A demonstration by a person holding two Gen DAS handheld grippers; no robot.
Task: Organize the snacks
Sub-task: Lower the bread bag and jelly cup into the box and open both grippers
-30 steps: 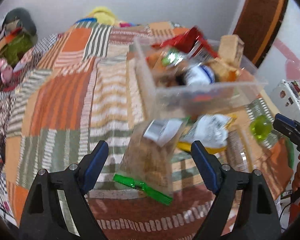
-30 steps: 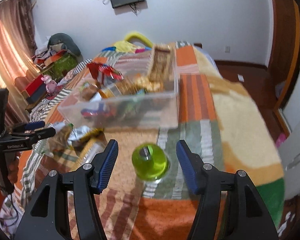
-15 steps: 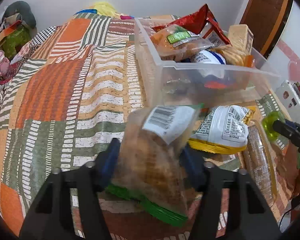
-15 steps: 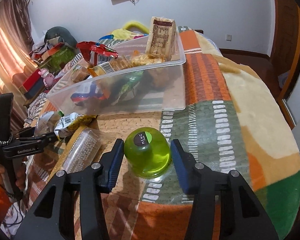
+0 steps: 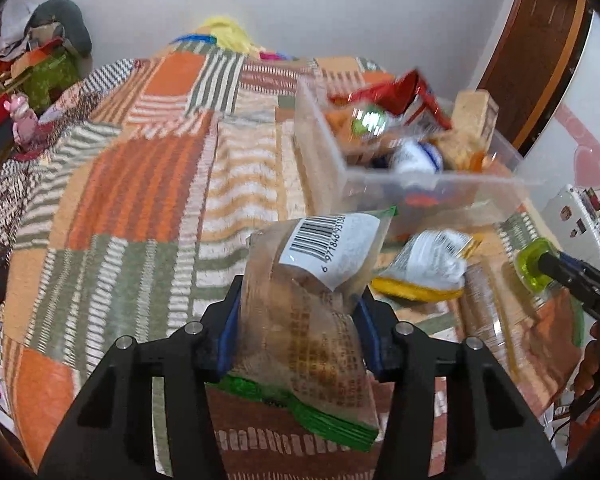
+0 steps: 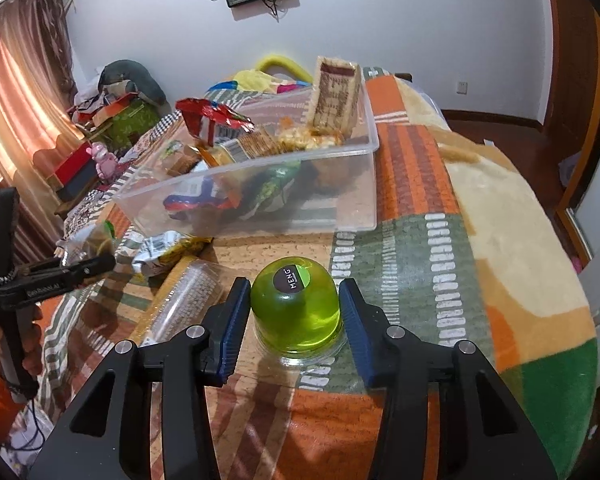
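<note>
Left gripper (image 5: 298,326): jaws closing, both blue pads pressed against the sides of a clear cracker bag (image 5: 304,320) with a green sealed edge and a barcode label. The bag stands up between the pads; whether it has cleared the striped blanket (image 5: 140,200) cannot be told.

Right gripper (image 6: 294,322): jaws closing and narrow around a green jelly cup (image 6: 296,308), which sits dome-up on the blanket. Pads lie just beside or touching its walls; firm contact on both sides is not certain.

Clear plastic bin (image 6: 332,152), far and slightly left of the cup, already crowded: red packet, tall wafer pack, assorted wrappers. On the blanket near its front wall lie a white-and-yellow pouch (image 5: 424,268) and a clear biscuit sleeve (image 6: 188,300).

Risks, as judged:
- Cracker bag is soft and slippery; too much squeeze would crush the contents, too little and it may slide out when lifted.
- The cup's smooth, rounded wall could squirt out of the pads, or tip if they catch it high on the dome.
- The bin is heaped; dropping anything onto the pile may let it roll off over the rim.
- Both grippers heading for the same bin could collide.
</note>
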